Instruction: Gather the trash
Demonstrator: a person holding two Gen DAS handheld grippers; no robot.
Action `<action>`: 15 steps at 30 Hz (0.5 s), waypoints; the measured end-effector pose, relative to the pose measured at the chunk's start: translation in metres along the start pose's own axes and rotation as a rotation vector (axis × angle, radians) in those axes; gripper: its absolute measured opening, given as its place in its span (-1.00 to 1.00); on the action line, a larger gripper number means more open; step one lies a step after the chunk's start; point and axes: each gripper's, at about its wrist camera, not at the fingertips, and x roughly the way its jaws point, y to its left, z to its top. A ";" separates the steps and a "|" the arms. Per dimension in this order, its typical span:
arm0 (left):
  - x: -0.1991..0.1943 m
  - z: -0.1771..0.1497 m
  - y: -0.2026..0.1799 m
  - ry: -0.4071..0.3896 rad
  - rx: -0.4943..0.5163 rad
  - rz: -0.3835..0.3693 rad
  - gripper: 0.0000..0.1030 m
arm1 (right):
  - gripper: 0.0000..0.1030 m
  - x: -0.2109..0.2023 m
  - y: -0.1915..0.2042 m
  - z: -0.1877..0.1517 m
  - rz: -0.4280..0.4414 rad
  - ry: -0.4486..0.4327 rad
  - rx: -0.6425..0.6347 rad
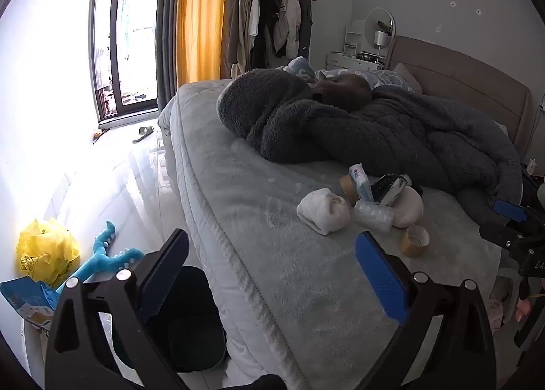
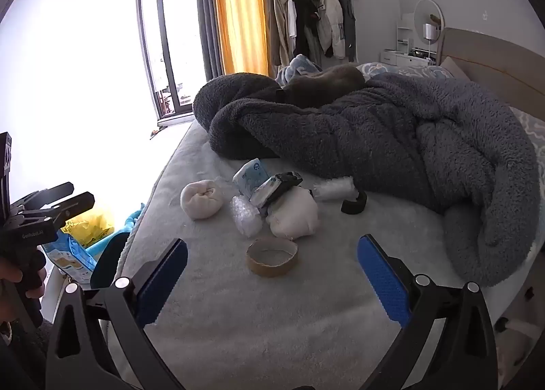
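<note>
A heap of trash lies on the grey bed (image 2: 238, 322): a cardboard tape ring (image 2: 272, 259), a bubble-wrap wad (image 2: 245, 218), a rolled white cloth (image 2: 201, 200), a white lump (image 2: 296, 218), a tissue pack (image 2: 250, 175), a black-and-white box (image 2: 277, 187), a clear plastic roll (image 2: 335, 188) and a black ring (image 2: 354, 205). My right gripper (image 2: 272, 242) is open just short of the tape ring and holds nothing. My left gripper (image 1: 272, 237) is open over the bed's near edge, with the rolled cloth (image 1: 323, 214) and the tape ring (image 1: 414, 241) ahead to its right. A dark bin (image 1: 194, 322) stands on the floor beneath it.
A dark fleece blanket (image 2: 391, 138) is bunched behind the heap, and a grey-brown animal (image 2: 323, 83) lies on it. Left of the bed, a yellow bag (image 1: 46, 250), a blue toy (image 1: 105, 254) and a blue packet (image 1: 27, 301) lie on the floor. A slipper (image 1: 143, 133) lies near the window.
</note>
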 end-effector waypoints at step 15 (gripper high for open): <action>0.005 -0.005 -0.003 0.008 -0.002 -0.003 0.94 | 0.95 0.003 -0.003 -0.002 -0.004 0.004 -0.005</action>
